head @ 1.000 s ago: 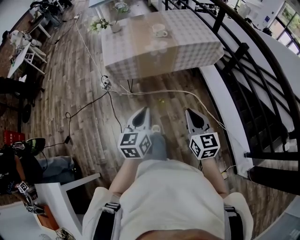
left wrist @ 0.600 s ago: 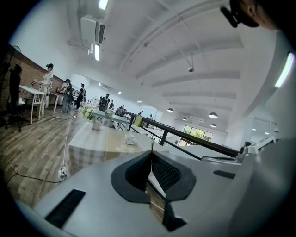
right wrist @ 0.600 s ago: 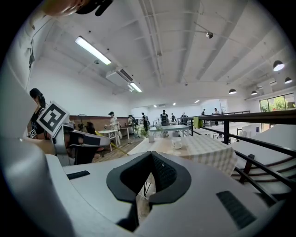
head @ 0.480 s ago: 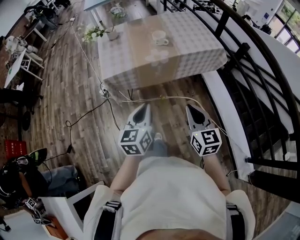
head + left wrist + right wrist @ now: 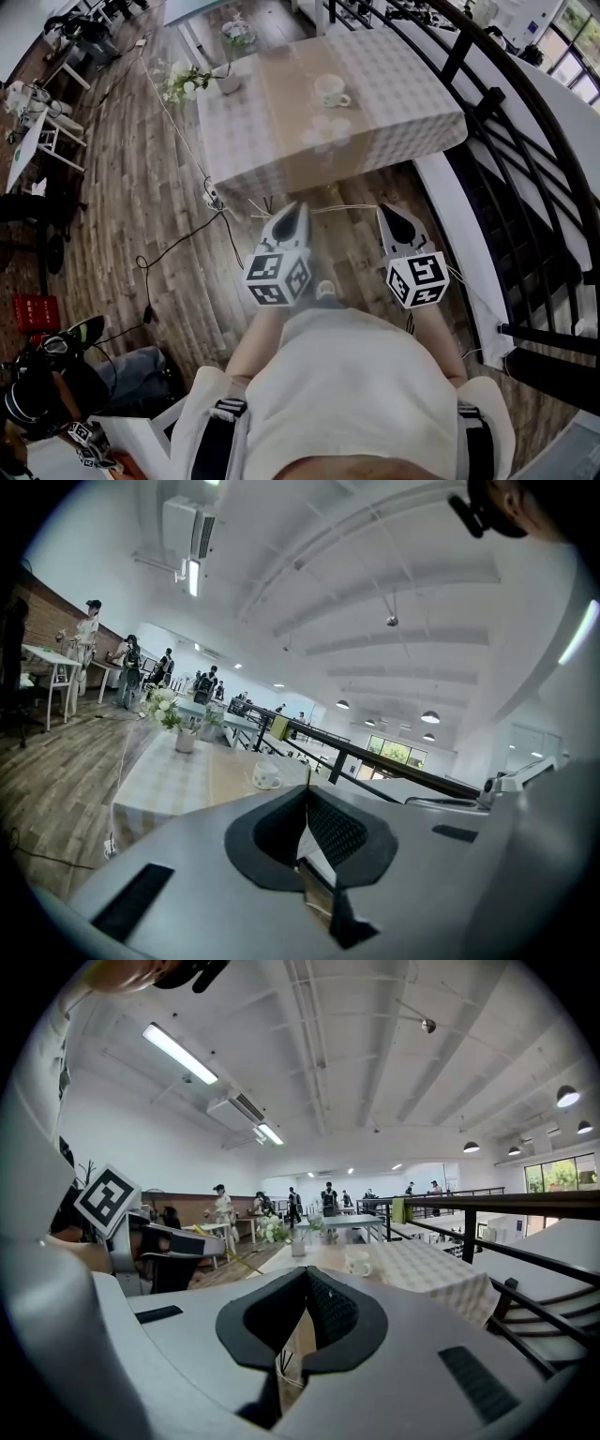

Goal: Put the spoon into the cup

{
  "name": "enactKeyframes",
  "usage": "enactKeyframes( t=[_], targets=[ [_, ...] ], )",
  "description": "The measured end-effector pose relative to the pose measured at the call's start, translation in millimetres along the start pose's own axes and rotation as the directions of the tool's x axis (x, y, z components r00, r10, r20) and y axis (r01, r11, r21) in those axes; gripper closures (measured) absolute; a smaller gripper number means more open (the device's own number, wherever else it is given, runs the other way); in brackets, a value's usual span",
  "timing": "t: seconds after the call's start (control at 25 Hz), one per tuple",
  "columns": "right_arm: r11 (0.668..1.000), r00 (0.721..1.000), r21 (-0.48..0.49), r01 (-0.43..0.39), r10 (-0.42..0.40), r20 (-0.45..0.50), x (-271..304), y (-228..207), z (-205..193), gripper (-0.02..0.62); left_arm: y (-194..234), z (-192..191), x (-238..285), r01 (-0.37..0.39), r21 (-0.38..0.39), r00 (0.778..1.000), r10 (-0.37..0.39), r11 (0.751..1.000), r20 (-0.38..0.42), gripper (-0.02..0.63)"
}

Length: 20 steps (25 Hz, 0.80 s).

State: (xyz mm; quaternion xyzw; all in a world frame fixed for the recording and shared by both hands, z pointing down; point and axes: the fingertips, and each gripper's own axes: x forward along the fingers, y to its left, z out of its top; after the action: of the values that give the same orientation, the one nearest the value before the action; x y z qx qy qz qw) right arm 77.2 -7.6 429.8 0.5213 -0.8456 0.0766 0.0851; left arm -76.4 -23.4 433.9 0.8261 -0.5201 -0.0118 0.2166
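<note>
A white cup [image 5: 330,90] stands on the checked tablecloth of a table [image 5: 394,75] ahead of me; I cannot make out a spoon. Both grippers are held over the wooden floor, short of the table's near edge. My left gripper [image 5: 291,212] is shut and holds nothing. My right gripper [image 5: 393,216] is shut and empty as well. In the left gripper view the cup [image 5: 266,777] shows just beyond the closed tips [image 5: 307,795]. The right gripper view shows the cup [image 5: 357,1262] to the right of its closed tips [image 5: 306,1275].
A vase of white flowers [image 5: 228,82] stands at the table's far left. A black railing [image 5: 506,141] and stairs run along the right. Cables [image 5: 178,220] lie across the floor on the left. People and other tables [image 5: 122,663] are far back.
Both grippers have moved forward toward the table, which now lies closer and lower in the head view. Their jaws stayed shut.
</note>
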Motion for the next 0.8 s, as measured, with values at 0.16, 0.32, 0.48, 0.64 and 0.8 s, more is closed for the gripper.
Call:
enactKeyframes(
  t=[0.16, 0.32, 0.48, 0.64, 0.8],
  targets=[
    [1.000, 1.000, 0.001, 0.007, -0.007, -0.004, 26.9, -1.7, 5.1, 0.595, 19.1, 10.1, 17.8, 0.008, 0.001, 1.000, -0.008, 1.000, -0.008, 0.601],
    [1.000, 1.000, 0.007, 0.015, -0.015, -0.004, 49.8, -4.0, 6.8, 0.595, 32.6, 15.5, 35.9, 0.023, 0.008, 1.000, -0.023, 1.000, -0.020, 0.601],
    [1.000, 1.000, 0.009, 0.017, -0.017, -0.008, 68.5, -6.7, 9.8, 0.595, 44.1, 22.4, 51.8, 0.027, 0.007, 0.999, -0.027, 1.000, -0.023, 0.601],
    [1.000, 1.000, 0.011, 0.020, -0.020, -0.017, 82.7, -7.4, 9.6, 0.595, 55.6, 25.9, 64.5, 0.030, 0.001, 0.999, -0.030, 1.000, -0.026, 0.601],
    [1.000, 0.999, 0.008, 0.018, -0.018, -0.035, 94.4, -13.5, 8.2, 0.595, 60.9, 28.3, 80.4, 0.032, -0.014, 0.999, -0.033, 0.999, -0.028, 0.601]
  ],
)
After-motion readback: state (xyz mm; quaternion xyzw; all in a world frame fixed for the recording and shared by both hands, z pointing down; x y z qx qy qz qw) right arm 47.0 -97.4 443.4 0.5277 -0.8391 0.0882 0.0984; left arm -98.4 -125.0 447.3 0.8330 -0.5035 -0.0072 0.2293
